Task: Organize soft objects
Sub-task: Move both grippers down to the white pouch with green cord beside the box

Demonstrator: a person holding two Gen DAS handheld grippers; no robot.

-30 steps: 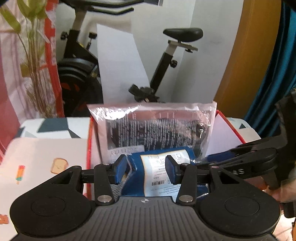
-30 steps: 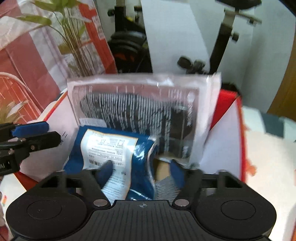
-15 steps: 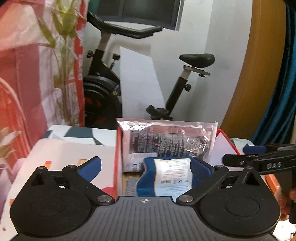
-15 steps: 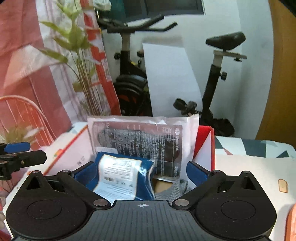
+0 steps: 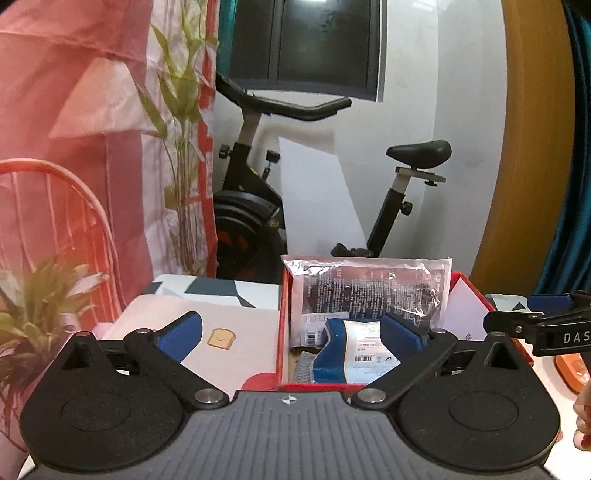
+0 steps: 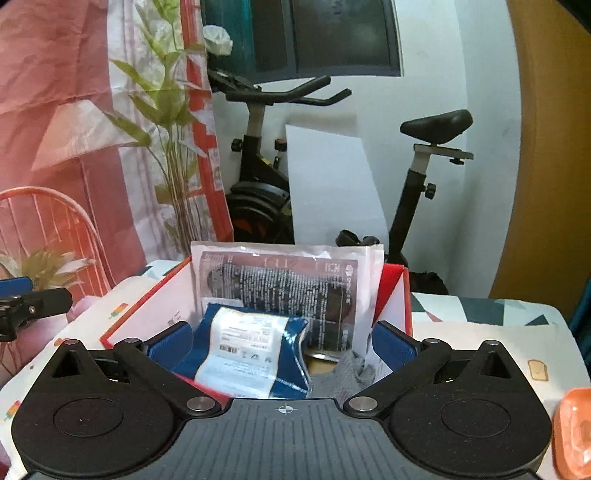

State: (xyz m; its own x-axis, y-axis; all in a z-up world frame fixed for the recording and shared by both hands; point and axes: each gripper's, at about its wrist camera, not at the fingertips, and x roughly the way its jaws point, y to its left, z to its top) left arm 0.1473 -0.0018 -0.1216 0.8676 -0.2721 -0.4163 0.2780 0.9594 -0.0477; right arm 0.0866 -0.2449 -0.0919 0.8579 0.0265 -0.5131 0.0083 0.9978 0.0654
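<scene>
Patterned cloth covers the desk (image 5: 236, 314), which carries a red box (image 6: 397, 295) toward its far edge. Nearest, the left claw (image 5: 291, 332) and the right claw (image 6: 282, 341) both stand spread wide and empty, short of the box. Inside it, a blue packet (image 6: 255, 350) leans in front of an upright clear packet (image 6: 291, 284), with a grey knitted item (image 6: 347, 373) beside them. Judged from this, packing appears largely done; nothing soft shows loose on the desk. Beyond stand an exercise bike (image 5: 258, 206), a plant (image 6: 166, 122), a pink curtain (image 5: 66, 122) and a dark window (image 6: 306, 33).
</scene>
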